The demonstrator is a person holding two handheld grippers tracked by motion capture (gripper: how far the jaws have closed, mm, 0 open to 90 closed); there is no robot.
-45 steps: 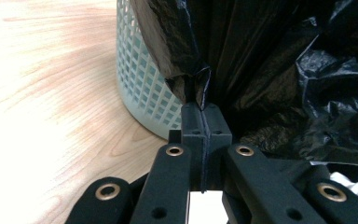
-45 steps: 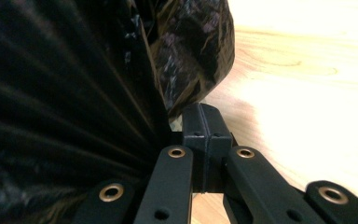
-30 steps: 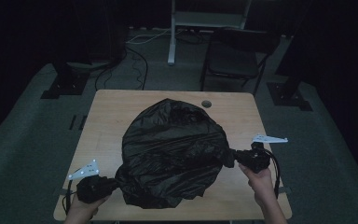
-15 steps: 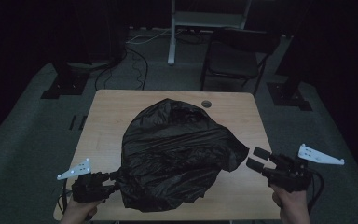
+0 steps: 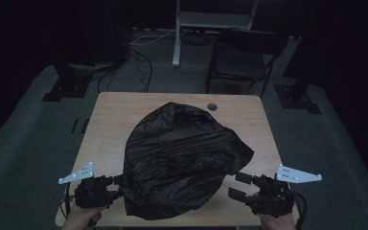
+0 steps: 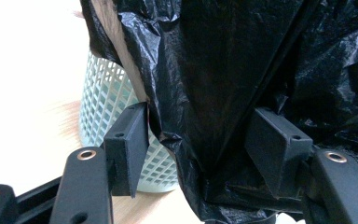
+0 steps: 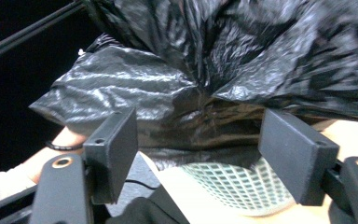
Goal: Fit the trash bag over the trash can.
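Note:
A crumpled black plastic bag lies domed over a pale mint lattice basket on the wooden table. My left gripper is at the bag's near-left edge. In the left gripper view it stands open, with a fold of the bag hanging loose between the jaws. My right gripper is open at the near right, a short gap from the bag's pointed corner. In the right gripper view its jaws frame the bag and the basket's rim below it.
A round cable hole sits near the table's far edge. Beyond the table are a dark chair, a white stand post and floor cables. The person's other wrist shows at the left of the right gripper view.
My right gripper has let go of the bag's right corner, opened, and drawn back toward the near right edge. The left gripper stays at the bag's near-left edge.

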